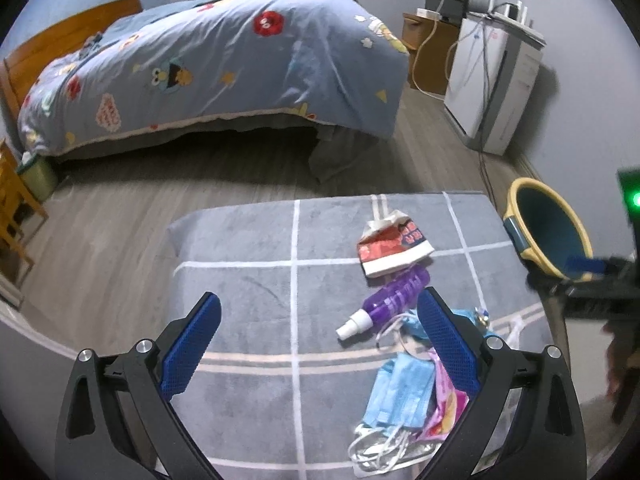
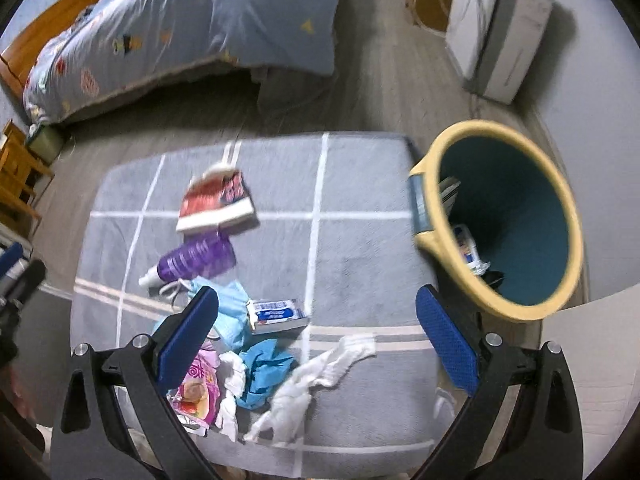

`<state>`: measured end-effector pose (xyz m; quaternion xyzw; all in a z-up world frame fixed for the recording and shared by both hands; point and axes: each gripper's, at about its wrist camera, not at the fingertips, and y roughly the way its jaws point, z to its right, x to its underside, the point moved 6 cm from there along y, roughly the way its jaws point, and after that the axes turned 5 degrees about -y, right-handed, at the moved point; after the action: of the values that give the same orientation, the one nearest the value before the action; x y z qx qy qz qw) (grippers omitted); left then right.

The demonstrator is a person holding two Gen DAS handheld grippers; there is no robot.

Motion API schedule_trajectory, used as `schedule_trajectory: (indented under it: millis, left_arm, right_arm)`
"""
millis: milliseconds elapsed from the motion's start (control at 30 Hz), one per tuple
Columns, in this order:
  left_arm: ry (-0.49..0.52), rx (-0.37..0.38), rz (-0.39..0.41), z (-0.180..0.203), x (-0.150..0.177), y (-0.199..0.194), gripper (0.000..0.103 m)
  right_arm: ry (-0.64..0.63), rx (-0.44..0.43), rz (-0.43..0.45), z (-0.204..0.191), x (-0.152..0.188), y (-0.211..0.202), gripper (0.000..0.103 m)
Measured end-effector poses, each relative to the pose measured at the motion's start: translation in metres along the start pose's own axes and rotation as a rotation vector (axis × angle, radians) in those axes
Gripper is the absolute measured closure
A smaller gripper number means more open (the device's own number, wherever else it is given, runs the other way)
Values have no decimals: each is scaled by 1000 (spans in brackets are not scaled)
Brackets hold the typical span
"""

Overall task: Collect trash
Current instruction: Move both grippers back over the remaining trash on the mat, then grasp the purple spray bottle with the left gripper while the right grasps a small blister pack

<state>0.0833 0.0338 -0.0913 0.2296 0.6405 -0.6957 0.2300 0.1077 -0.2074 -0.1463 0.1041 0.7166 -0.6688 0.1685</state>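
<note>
Trash: carton (image 2: 216, 204), bottle (image 2: 196, 260), masks (image 1: 400, 396), tissue (image 2: 316, 376) on the mat's (image 2: 360, 248) near half
Bin (image 2: 500, 216): off the mat's right edge
Handling: light; tissue soft, pinch mid-bunch; bottle slippery
Left gripper (image 1: 320, 344): spread, empty
Right gripper (image 2: 318, 336): spread, empty

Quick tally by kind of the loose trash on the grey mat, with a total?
Purple bottle: 1
Red-and-white carton: 1
Small blue-and-white box: 1
Pink wrapper: 1
White crumpled tissue: 1
Blue masks, bunched: count unclear
Total: 5 plus masks

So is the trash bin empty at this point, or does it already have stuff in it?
Not empty. The right wrist view looks into the bin and shows a few pieces of packaging against its inner wall; most of the inside is bare.
</note>
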Motion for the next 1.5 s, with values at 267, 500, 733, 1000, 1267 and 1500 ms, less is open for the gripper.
schedule_trajectory:
  millis: [267, 500, 733, 1000, 1267, 1500]
  left_arm:
    - [-5, -31, -39, -11, -1, 26, 6]
    - [-23, -38, -96, -13, 3, 53, 6]
    - [1, -44, -122, -7, 6, 66, 6]
    - [20, -9, -139, 5, 10, 75, 6]
    - [104, 32, -171, 30, 14, 98, 8]
    - [159, 124, -219, 59, 12, 126, 30]
  right_arm:
    - [-9, -34, -105, -17, 17, 47, 6]
    - [-55, -57, -135, -27, 23, 59, 22]
    - [-65, -107, -176, -32, 28, 66, 57]
    - [4, -137, -127, -18, 18, 47, 89]
    - [110, -102, -124, 15, 13, 46, 91]
    - [66, -68, -115, 15, 7, 53, 91]
